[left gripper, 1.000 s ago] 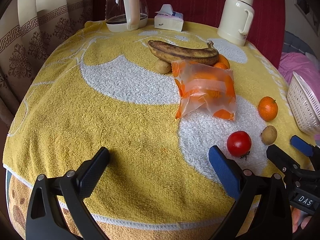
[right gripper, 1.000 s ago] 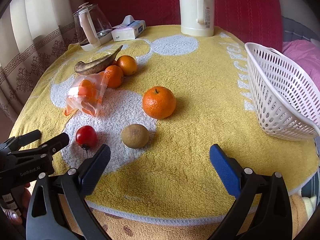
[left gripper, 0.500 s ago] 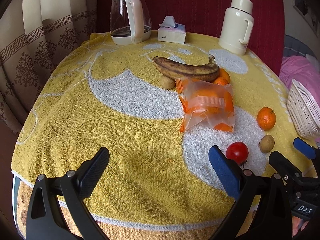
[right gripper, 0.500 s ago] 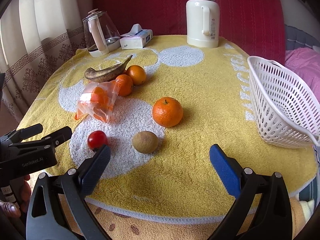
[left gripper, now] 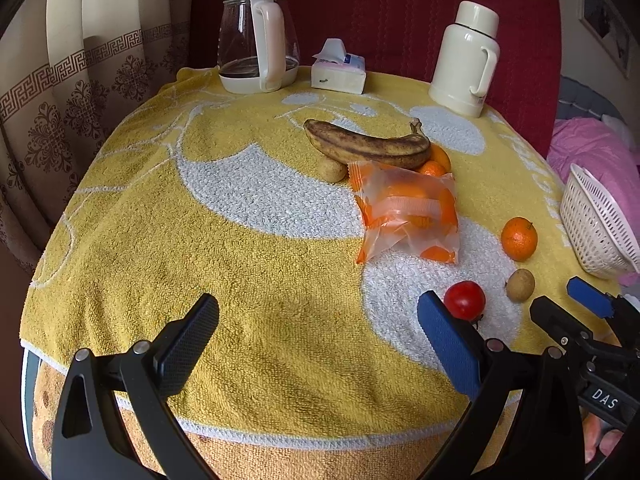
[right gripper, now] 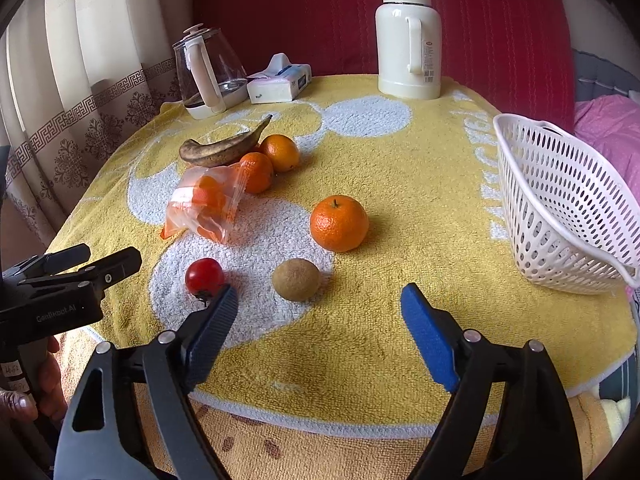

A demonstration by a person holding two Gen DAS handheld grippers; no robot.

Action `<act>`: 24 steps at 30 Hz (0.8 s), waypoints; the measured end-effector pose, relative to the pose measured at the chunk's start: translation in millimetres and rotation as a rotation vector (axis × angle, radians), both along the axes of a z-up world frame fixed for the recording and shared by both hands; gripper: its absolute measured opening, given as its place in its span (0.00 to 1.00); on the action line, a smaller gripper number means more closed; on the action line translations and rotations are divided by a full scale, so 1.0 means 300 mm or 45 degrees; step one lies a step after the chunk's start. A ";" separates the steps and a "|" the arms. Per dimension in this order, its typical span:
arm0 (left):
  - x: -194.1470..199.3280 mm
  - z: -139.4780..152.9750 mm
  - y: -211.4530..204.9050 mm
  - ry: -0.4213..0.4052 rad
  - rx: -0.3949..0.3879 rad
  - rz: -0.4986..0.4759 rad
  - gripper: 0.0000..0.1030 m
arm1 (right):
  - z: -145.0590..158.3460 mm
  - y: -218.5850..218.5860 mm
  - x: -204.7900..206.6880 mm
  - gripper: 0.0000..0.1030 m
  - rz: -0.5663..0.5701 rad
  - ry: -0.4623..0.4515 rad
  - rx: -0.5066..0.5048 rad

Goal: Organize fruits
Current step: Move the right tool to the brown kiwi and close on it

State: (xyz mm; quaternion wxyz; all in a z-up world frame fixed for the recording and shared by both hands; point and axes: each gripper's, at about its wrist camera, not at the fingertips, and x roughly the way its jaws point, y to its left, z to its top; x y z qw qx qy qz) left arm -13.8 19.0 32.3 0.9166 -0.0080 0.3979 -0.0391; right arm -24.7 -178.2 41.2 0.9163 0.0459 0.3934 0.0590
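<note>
On the yellow towel lie a brown-spotted banana point(left gripper: 368, 146), a plastic bag of oranges point(left gripper: 408, 214), two loose oranges point(right gripper: 268, 160) beside the banana, a single orange point(right gripper: 339, 223), a red tomato point(right gripper: 205, 276), a brown kiwi point(right gripper: 296, 279) and a small potato point(left gripper: 331, 168). A white slotted basket point(right gripper: 560, 204) stands at the right. My left gripper point(left gripper: 316, 340) is open and empty at the near edge, left of the tomato point(left gripper: 464, 300). My right gripper point(right gripper: 316, 320) is open and empty, just short of the kiwi.
A glass kettle point(left gripper: 256, 36), a tissue pack point(left gripper: 339, 74) and a cream thermos point(left gripper: 466, 60) stand along the far edge. A patterned curtain point(left gripper: 60, 80) hangs at the left. Pink bedding point(left gripper: 588, 148) lies past the basket. The towel's front hem point(right gripper: 360, 428) marks the table edge.
Both grippers have drawn back and risen a little, so the fruit looks farther off. Both stay open. Nothing on the table has moved.
</note>
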 end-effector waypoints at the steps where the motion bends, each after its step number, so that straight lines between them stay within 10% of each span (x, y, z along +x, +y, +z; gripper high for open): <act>1: -0.005 0.000 0.004 0.000 -0.001 -0.001 0.95 | 0.000 0.002 -0.001 0.77 0.005 0.000 -0.001; 24: -0.001 0.000 0.009 0.008 -0.048 -0.033 0.95 | -0.048 0.048 0.105 0.40 0.091 0.105 0.009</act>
